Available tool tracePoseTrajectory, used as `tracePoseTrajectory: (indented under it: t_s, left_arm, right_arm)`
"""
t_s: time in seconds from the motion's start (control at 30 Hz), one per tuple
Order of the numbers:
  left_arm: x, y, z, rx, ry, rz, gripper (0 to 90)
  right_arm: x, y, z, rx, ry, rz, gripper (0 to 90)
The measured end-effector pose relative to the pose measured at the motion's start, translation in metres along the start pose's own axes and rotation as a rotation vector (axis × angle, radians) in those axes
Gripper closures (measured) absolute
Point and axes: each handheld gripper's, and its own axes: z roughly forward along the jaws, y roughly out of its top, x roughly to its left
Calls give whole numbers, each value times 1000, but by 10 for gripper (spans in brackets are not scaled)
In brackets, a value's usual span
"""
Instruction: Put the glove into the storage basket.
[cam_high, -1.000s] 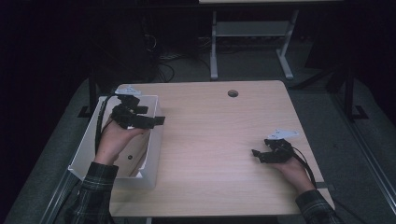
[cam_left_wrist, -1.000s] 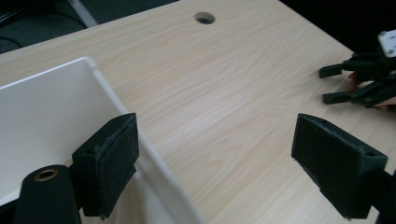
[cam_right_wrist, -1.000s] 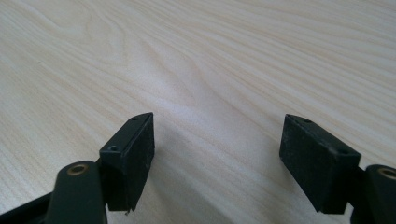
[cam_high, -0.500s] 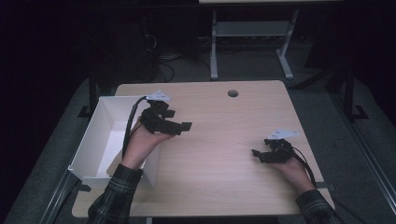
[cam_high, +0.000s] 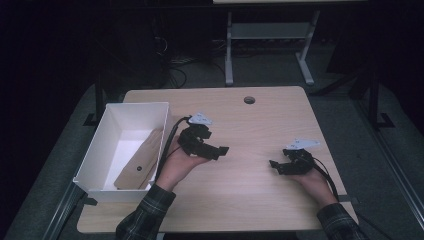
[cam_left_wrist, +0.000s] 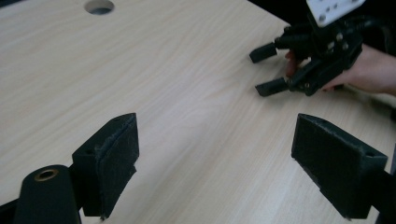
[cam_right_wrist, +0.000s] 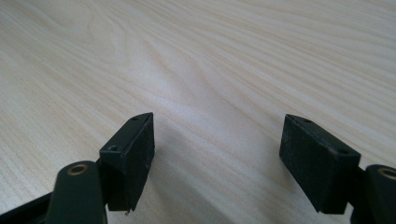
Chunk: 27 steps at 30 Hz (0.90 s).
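My left gripper (cam_high: 222, 150) is over the table's middle, just right of the white box (cam_high: 134, 105), pointing right. Its jaws stand open with only bare wood between them, as the left gripper view (cam_left_wrist: 219, 142) also shows. My right gripper (cam_high: 276, 167) rests low near the table's right side, pointing left toward the other one. It is open and holds nothing (cam_right_wrist: 215, 140). It also appears in the left gripper view (cam_left_wrist: 264, 70), farther off at the upper right. A flat brown wooden piece (cam_high: 140, 161) with a small dark hole lies inside the box.
The light wooden table (cam_high: 260, 125) has a round cable hole (cam_high: 249, 100) near its far edge. The white box sits on the table's left edge. Beyond the table stand a dark floor, cables and a white frame (cam_high: 270, 35).
My left gripper has moved right and down, from above the white box to over the table's middle, uncovering the brown piece in the box. The right gripper has stayed put.
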Motion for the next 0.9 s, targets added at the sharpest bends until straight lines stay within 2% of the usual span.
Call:
tracePoseTrajectory:
  t_s: [0.1, 0.23, 0.47, 0.57, 0.9]
  left_arm:
    - [-4, -7, 11, 8, -10, 25, 145]
    - [-6, -17, 24, 12, -20, 32, 145]
    - [-5, -40, 44, 68, -23, 60, 144]
    - [-4, -50, 51, 98, -7, 88, 144]
    - [2, -79, 68, 160, 23, 95, 144]
  right_arm:
    - [0, 0, 0, 0, 0, -1, 262]
    - [0, 0, 0, 0, 0, -1, 262]
    - [0, 0, 0, 0, 0, -1, 262]
    - [0, 0, 0, 0, 0, -1, 262]
    - [0, 0, 0, 0, 0, -1, 262]
